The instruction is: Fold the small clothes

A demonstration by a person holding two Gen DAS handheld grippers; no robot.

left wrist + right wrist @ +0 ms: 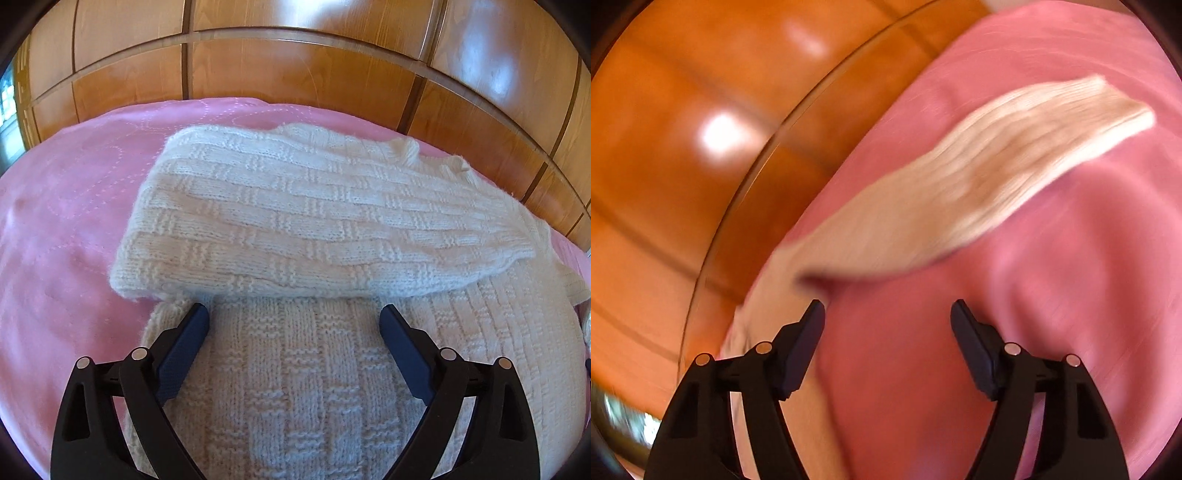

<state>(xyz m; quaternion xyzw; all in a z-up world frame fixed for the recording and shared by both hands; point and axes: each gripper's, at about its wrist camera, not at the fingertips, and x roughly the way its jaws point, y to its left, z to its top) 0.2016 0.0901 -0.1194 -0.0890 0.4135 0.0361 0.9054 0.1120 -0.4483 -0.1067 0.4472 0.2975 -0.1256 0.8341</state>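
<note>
The cream knitted sweater [314,221] lies on the pink bedspread [66,221], one part folded over the rest; that thick fold could spring back or skew if dragged; the left gripper [294,314] hangs wide open above the lower layer, holding nothing; the right gripper [887,308], blurred, gapes empty over bedspread just short of the knit's edge.

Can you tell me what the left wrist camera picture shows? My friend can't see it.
A white knitted sweater lies on a pink bedspread, with one part folded over the rest. The left gripper hangs just above the near part, its two dark fingers wide apart and holding nothing. Shiny wooden panels stand behind the bed.
</note>
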